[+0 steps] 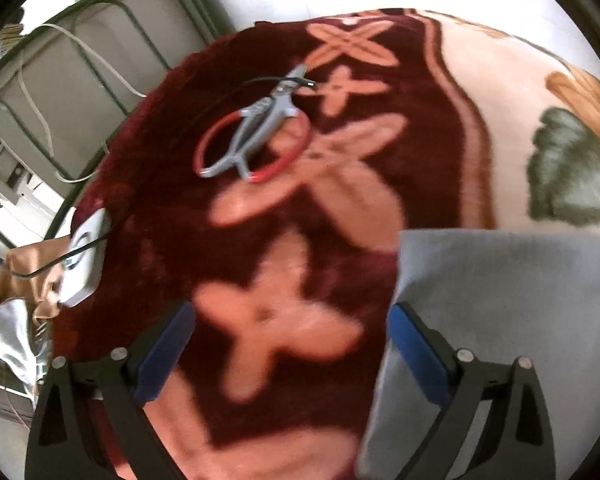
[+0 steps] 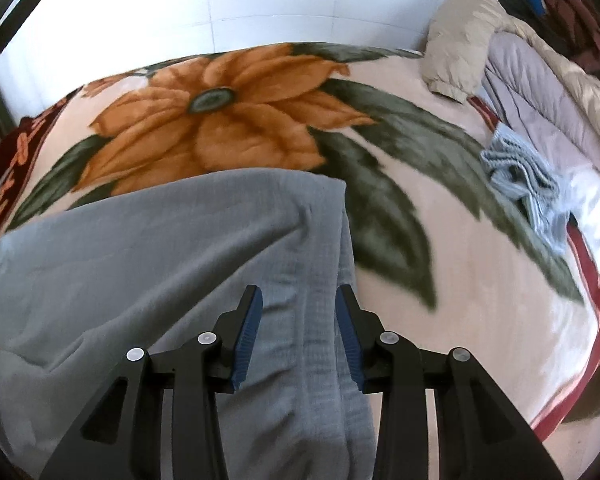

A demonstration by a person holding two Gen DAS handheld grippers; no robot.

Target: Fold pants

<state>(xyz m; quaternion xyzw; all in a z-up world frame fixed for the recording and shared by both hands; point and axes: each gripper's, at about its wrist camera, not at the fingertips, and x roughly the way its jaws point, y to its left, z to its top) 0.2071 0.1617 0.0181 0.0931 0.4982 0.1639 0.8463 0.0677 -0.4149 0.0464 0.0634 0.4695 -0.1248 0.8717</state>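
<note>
The left gripper (image 1: 292,344) points steeply down at a plush blanket (image 1: 260,240), its two blue-padded fingers (image 1: 168,352) spread wide apart. Nothing sits between them except the dark red pile with its pale cross-shaped motifs. The grey pants (image 1: 500,300) lie under and past its right-hand finger, their straight folded edge running just inside that finger's pad; whether the pad touches the cloth cannot be told through the blur. Well ahead of the fingertips lies a grey clamp tool with red hoop handles (image 1: 252,140), with a thin black cable trailing from it towards a white device (image 1: 86,260) at the blanket's edge, off to the left of the left finger. Beyond that edge stands a green metal frame (image 1: 100,40).

The right gripper (image 2: 299,332) also points down, with its jaws partly apart and a clear gap between the blue pads (image 2: 246,344). It hovers above the pants (image 2: 160,260), which fill the space under and to the left of it; a bunched, ribbed strip of the fabric runs through the gap, yet neither pad presses on it. Ahead of the fingertips the pants end in a rounded fold, and beyond that the blanket shows a large orange flower (image 2: 220,120) with green leaves. Far off to the right lie a light blue knitted item (image 2: 516,176) and a heap of padded bedding (image 2: 540,72).
</note>
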